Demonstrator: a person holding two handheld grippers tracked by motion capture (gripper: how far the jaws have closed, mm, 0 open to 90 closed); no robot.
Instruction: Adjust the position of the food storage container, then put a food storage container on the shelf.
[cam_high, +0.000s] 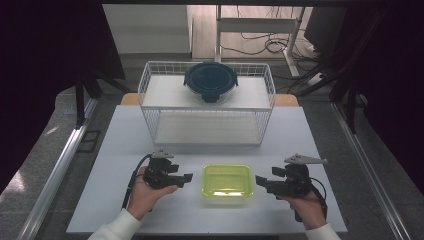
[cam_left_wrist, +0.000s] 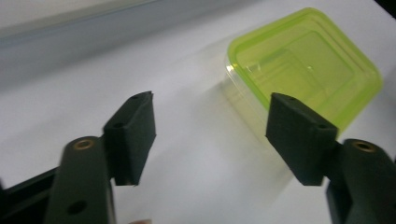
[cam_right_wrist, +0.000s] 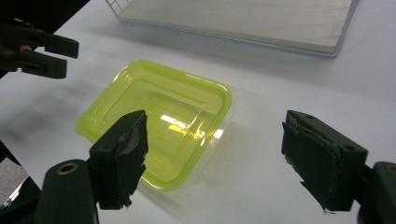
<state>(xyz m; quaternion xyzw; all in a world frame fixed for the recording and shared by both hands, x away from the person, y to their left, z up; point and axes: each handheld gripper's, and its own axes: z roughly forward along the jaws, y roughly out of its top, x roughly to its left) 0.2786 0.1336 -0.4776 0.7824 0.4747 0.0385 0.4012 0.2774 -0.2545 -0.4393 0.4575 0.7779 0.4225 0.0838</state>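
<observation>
I held my left claw (cam_high: 189, 178) just left of the square clear plastic container with a lime-green lid (cam_high: 227, 184), its jaws spread apart with nothing between them. My right claw (cam_high: 259, 181) sat just right of that container, jaws likewise apart and empty. The container rested near the front edge of the white desk (cam_high: 110, 200), about midway along it. Toward the back edge stood a white wire rack (cam_high: 150, 107) bearing a round dark-lidded container (cam_high: 210, 81) on its top shelf.
</observation>
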